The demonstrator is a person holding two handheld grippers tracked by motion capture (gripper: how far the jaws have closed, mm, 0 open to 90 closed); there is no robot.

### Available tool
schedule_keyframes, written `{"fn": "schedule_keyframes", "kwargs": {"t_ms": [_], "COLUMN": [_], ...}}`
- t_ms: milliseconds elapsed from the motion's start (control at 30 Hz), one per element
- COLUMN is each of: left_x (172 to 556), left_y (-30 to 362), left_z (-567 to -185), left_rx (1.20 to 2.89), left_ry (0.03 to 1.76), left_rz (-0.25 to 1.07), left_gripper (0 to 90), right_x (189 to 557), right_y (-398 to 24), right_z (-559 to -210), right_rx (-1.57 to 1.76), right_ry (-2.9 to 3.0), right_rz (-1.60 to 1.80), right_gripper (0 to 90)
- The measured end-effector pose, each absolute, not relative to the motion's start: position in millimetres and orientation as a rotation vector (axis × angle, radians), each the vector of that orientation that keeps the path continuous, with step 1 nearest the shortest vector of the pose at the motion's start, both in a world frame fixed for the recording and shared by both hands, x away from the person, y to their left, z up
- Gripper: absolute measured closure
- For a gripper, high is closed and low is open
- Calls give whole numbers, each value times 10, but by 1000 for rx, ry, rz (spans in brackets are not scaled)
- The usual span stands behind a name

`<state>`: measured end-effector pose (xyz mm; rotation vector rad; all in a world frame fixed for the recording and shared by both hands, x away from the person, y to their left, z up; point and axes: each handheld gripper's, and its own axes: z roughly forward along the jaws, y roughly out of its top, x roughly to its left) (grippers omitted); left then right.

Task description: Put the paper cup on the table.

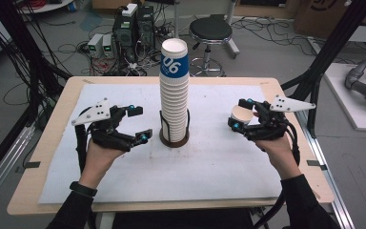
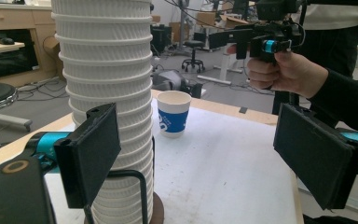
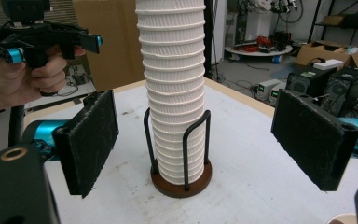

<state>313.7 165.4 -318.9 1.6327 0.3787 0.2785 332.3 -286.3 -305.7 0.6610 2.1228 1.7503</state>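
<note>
Left hand-held gripper (image 2: pixel 196 158) view shows single cup (image 2: pixel 173 113) standing beyond the stack (image 2: pixel 107 93).

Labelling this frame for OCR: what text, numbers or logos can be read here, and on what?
"06": white digits on the blue band of the top white paper cup of the tall stack.
White print on the blue band of the single white paper cup standing on the table: partly turned away, too blurred to read.
Nothing else legible.
</note>
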Motion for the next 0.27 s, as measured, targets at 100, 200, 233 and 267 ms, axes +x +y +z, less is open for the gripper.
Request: {"fn": "schedule_keyframes", "kwargs": {"t_ms": [100,200,233,267], "left_x": [3144,3152,3155,3158], "left_y": [1664,1664,1661,1661], "left_z": [-3197,-3200,-3203,-3204], "left_rx": [1628,1630,1630,1631], "left_ry": [385,387,388,386], "left_rz": [281,280,280,279], "left_gripper": [146,146,146,146], "right_x": [3328,3330,3330,3330], "right_y": [-2866,-2869,-2873,-2875], "right_z": [-3062,-3068,-3071,-3071], "right_rx": [662,675,671,671], "right_ry": [2122,2126,2124,2119], "right_rz": [1749,1743,1744,1740], "right_gripper": [149,149,149,149]}}
